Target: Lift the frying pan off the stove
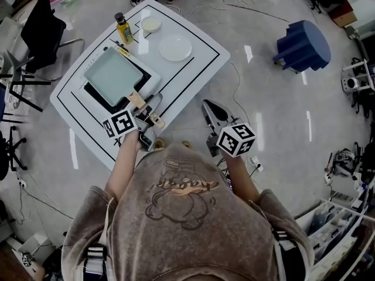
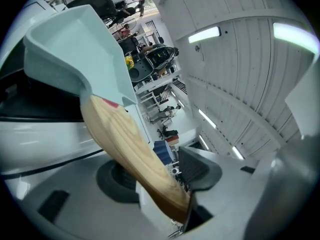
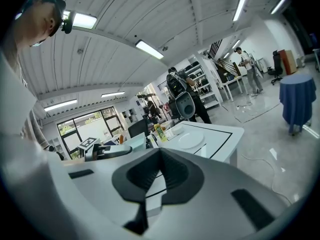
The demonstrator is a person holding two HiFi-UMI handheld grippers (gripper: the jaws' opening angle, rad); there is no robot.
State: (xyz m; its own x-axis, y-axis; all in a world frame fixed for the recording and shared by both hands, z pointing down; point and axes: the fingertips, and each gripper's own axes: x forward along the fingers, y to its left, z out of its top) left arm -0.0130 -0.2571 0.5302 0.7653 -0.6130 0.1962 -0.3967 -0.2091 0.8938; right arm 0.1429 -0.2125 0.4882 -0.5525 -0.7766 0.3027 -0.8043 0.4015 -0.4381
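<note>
L gripper (image 1: pixel 145 107): clenched on the wooden handle (image 2: pixel 130 149) of the frying pan (image 1: pixel 113 75). The handle fills the gap btwn the jaws, and the grip sits at the handle's outer end, not near the pan body.
Pan: pale teal, rectangular, resting on the stove (image 1: pixel 153 81) at the table's near-left part, handle pointing toward the person. Not yet lifted, in my judgement.
Risk 1, droop: with the hold far out on the handle, the pan's weight acts well ahead of the pads. On the lift the front could dip and the handle could pivot in the jaws.
Risk 2, slip: the handle is smooth, rounded wood and lies slantwise across the jaws. It may slide outward if the pull goes back rather than up.
Risk 3, stove drag: a tilted lift could catch the pan edge on the stove top and shift the stove on the table (image 1: pixel 193 63).
Oil bottle (image 1: pixel 123 28): upright, just beyond the pan's far edge. A forward swing of the pan could knock it over.
Plate (image 1: pixel 175 47): empty, to the right of the pan and apart from it. Low risk unless the pan swings right.
R gripper (image 1: pixel 212 111): jaws together, holding nothing, held off the table's near-right edge. It gives the pan no support, so the whole load is on one grip.
</note>
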